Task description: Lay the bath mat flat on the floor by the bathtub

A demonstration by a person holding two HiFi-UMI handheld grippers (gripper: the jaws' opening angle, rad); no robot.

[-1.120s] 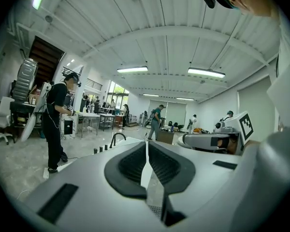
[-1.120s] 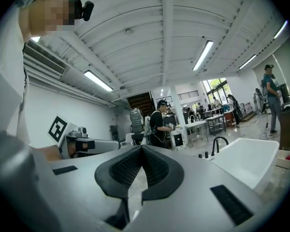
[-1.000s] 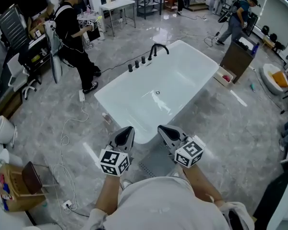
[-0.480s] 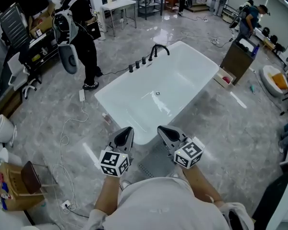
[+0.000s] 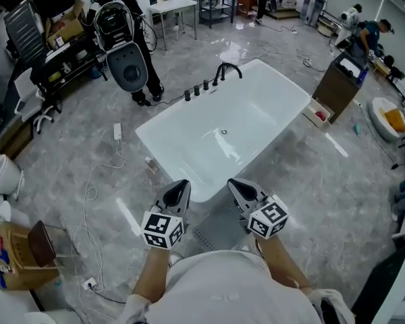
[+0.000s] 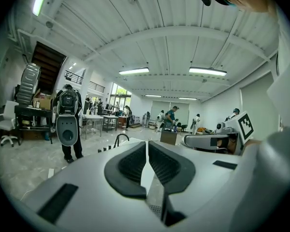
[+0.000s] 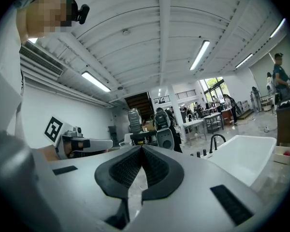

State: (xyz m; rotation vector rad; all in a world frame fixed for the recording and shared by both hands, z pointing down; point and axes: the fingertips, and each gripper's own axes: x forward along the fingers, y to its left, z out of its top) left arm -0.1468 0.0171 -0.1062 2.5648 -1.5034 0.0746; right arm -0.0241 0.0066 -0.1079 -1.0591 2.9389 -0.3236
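Grey left gripper (image 5: 178, 189) and right gripper (image 5: 239, 189), both pressed together, empty; grey perforated bath mat (image 5: 216, 232) on marble floor (image 5: 324, 181) below them, at white rectangular bathtub (image 5: 256, 113) end

Floor (image 5: 304, 181): grey marble look, glossy; loose cables (image 5: 91, 198).
Furniture: white tables (image 5: 174, 7) at back; brown cabinet (image 5: 336, 81) on rt.
Ceiling (image 6: 159, 33): white panels w/ long strip lights (image 6: 208, 71).
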